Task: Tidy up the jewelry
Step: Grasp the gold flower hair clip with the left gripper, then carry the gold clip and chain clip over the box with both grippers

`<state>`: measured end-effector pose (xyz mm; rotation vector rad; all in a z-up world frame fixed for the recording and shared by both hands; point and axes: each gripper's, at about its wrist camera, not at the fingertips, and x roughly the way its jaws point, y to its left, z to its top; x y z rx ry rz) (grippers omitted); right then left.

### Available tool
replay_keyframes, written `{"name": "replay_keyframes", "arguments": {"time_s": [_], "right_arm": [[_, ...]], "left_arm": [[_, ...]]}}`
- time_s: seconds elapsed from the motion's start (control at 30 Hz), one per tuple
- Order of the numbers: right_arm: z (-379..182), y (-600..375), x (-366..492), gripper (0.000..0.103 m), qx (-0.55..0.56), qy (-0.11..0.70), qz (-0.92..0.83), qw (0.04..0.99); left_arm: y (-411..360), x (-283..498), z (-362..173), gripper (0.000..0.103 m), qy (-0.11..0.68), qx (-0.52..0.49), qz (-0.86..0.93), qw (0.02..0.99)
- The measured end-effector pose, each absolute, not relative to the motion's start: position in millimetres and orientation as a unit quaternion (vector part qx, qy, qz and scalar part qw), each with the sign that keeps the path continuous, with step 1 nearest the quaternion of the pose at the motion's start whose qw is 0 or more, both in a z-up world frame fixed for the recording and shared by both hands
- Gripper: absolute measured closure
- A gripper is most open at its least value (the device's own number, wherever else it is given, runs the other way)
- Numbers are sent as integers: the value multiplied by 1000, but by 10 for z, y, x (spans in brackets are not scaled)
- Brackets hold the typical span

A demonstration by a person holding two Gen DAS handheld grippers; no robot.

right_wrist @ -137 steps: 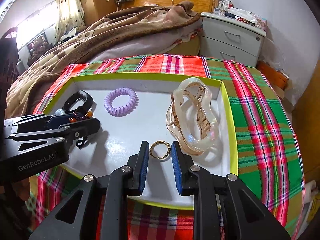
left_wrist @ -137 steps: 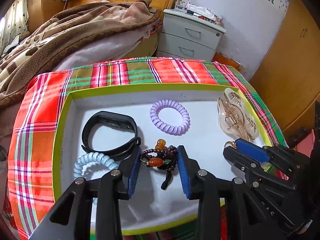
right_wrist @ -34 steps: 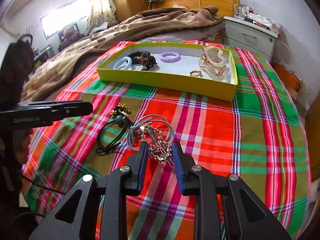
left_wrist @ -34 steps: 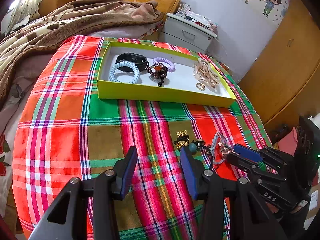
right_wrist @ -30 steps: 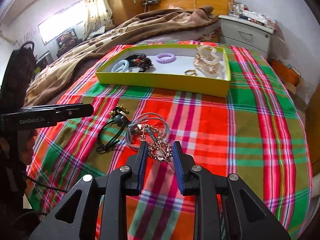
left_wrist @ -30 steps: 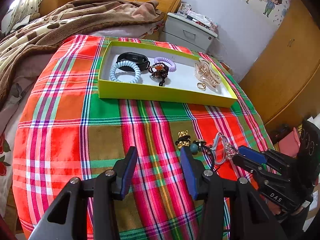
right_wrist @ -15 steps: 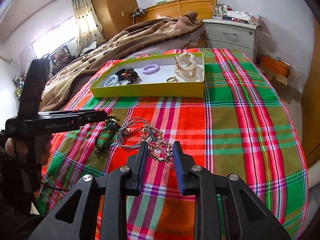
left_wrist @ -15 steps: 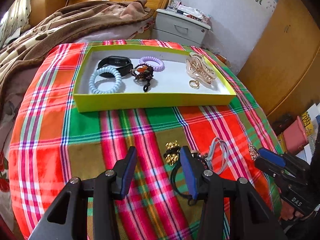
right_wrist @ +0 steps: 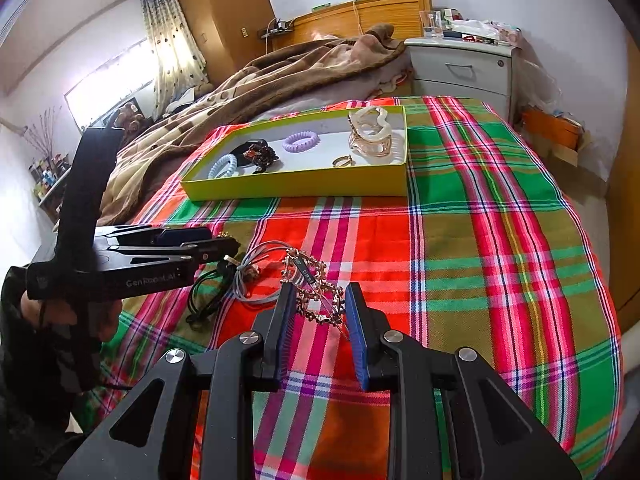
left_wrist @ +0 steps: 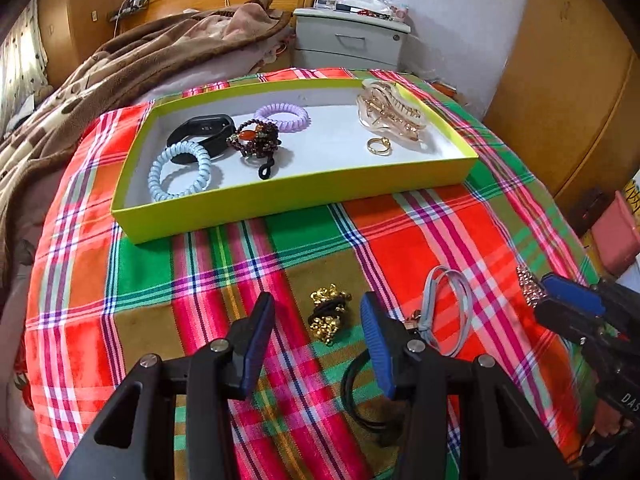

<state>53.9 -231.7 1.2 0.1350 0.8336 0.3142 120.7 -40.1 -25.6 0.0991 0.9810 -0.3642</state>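
Both tools are matte black frames — angular struts with triangular cut-outs, joined by round silver screws. The left tool (left_wrist: 318, 344) carries blue ribbed pads on the inner faces of its fingers (left_wrist: 256, 344); the right tool (right_wrist: 320, 320) has the same blue pads. White lettering reading "GenRobot.AI" runs along the left tool's side, and a tall black block rises from its back. The person's hand (right_wrist: 76, 316) emerges from a dark sleeve
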Motion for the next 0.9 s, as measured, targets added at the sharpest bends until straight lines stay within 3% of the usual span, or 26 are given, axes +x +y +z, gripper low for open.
{"name": "replay_keyframes", "arguments": {"time_s": [0.33, 0.57, 0.9], "right_arm": [[21, -2315, 534, 77, 68, 401, 153, 901], [33, -2314, 551, 77, 68, 400, 150, 902], [44, -2292, 571, 77, 66, 399, 147, 903]], "left_arm": [[-385, 1195, -260, 61, 461, 55, -166, 870], [-370, 1179, -252, 84, 462, 47, -175, 868], [-300, 1144, -230, 85, 460, 26, -177, 870]]}}
